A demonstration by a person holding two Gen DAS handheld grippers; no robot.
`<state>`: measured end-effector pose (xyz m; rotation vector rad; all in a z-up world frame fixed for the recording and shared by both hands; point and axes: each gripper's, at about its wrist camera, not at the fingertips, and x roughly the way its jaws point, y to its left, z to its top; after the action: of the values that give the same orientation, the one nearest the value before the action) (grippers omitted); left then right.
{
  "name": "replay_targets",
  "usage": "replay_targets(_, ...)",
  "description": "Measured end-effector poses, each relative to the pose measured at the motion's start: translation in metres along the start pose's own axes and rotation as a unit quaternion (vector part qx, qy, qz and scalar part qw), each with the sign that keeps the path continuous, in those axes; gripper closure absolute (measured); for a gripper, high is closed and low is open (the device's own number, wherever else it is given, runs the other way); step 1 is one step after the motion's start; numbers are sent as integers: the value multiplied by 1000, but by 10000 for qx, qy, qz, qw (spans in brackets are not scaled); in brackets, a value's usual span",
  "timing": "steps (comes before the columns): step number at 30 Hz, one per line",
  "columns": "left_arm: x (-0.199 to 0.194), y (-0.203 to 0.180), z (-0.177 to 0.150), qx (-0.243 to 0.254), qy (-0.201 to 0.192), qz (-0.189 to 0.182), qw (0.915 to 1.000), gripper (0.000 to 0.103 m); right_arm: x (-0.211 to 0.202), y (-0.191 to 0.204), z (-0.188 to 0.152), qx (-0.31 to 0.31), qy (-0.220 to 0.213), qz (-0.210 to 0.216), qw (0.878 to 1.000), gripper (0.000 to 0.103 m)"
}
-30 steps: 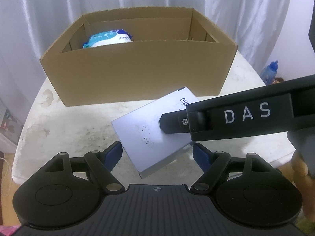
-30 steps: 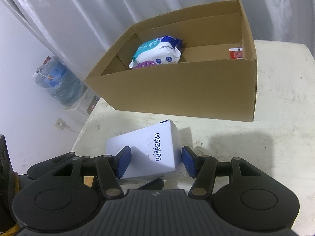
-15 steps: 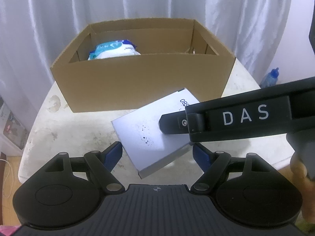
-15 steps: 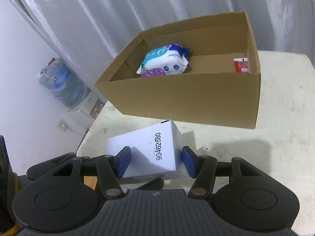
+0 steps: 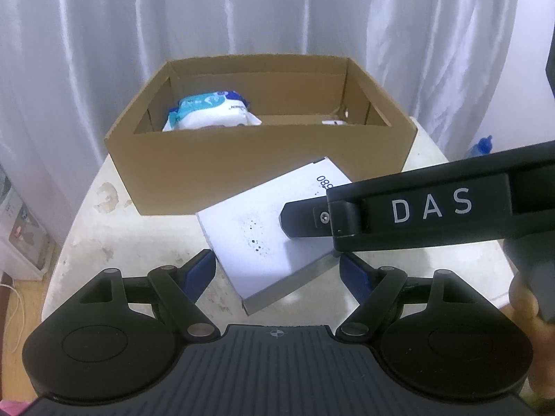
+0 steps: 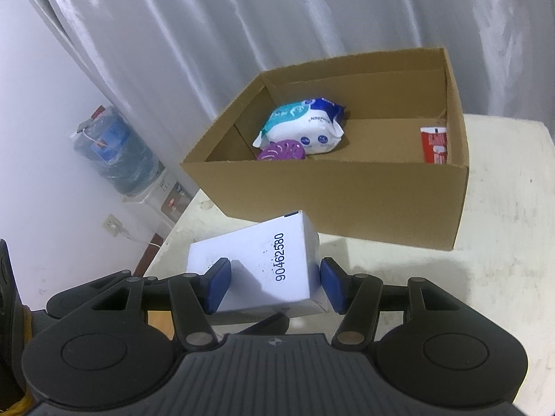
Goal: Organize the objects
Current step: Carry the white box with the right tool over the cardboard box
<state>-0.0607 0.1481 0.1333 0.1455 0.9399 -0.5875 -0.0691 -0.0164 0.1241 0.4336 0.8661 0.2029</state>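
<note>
The left claw (image 5: 277,270) stands spread just under the near corner of the white box (image 5: 263,242); its blue pads are apart from the box sides, holding nothing. The right claw (image 6: 274,284) pinches this white box across its short width, lifted a little above the counter (image 6: 485,242) near its front edge, one corner tilted down. The box's long axis runs from the right claw toward the cardboard carton (image 6: 347,190), which stands directly beyond, at the counter's far edge (so the right hand is the one that can carry it in). Inside the carton lie a wipes pack (image 6: 305,128), a purple disc (image 6: 281,150) and a red packet (image 6: 433,144). Compared with a second ago, the carton's inside shows more in both views, and the grip looks unchanged.
</note>
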Motion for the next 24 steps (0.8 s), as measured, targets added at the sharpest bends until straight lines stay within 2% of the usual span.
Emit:
replay_targets(14,-8,5,11,-11,-229,-13,9997,25,-7,6,14,-83,-204,3,9998,42)
replay_targets(24,-5,5,31,47,-405,-32,9992,25,-10,2,35,-66,-403,-19,9992,42)
